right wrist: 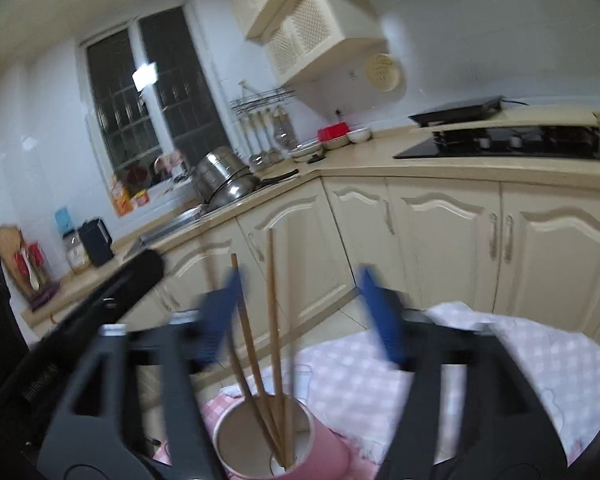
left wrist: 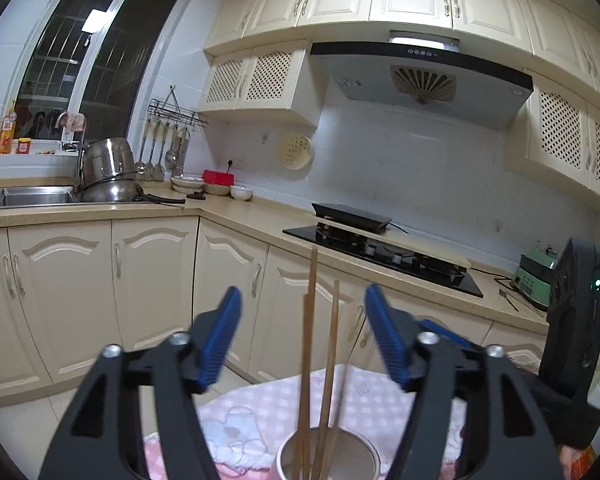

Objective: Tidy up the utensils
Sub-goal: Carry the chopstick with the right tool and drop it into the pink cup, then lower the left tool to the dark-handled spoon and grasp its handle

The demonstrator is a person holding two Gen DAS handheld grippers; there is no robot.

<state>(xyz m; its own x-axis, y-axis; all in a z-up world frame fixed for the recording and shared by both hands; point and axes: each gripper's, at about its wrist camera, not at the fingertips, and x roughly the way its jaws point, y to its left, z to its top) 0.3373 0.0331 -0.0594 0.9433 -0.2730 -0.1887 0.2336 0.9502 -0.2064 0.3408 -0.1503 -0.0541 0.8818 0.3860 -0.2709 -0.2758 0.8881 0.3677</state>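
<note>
Several wooden chopsticks [left wrist: 309, 340] stand upright in a round cup [left wrist: 286, 454] on a pink checked cloth [left wrist: 260, 400]. My left gripper [left wrist: 303, 292] hangs over the cup. It is open, and its blue pads stand well clear on either side of the sticks. The black body at the right edge is the right gripper [left wrist: 576, 320]. In the blurred right wrist view the same chopsticks [right wrist: 274, 300] lean in the pink cup [right wrist: 324, 452]. The right gripper [right wrist: 301, 276] is open around them; one stick passes close to its left pad.
Cream cabinets [left wrist: 152, 280] run under an L-shaped counter with a sink [left wrist: 32, 196], stacked steel pots [left wrist: 108, 172], bowls [left wrist: 242, 192] and a black hob [left wrist: 384, 252]. A green appliance [left wrist: 534, 280] sits at the counter's right end. The floor [left wrist: 16, 432] lies beyond the cloth.
</note>
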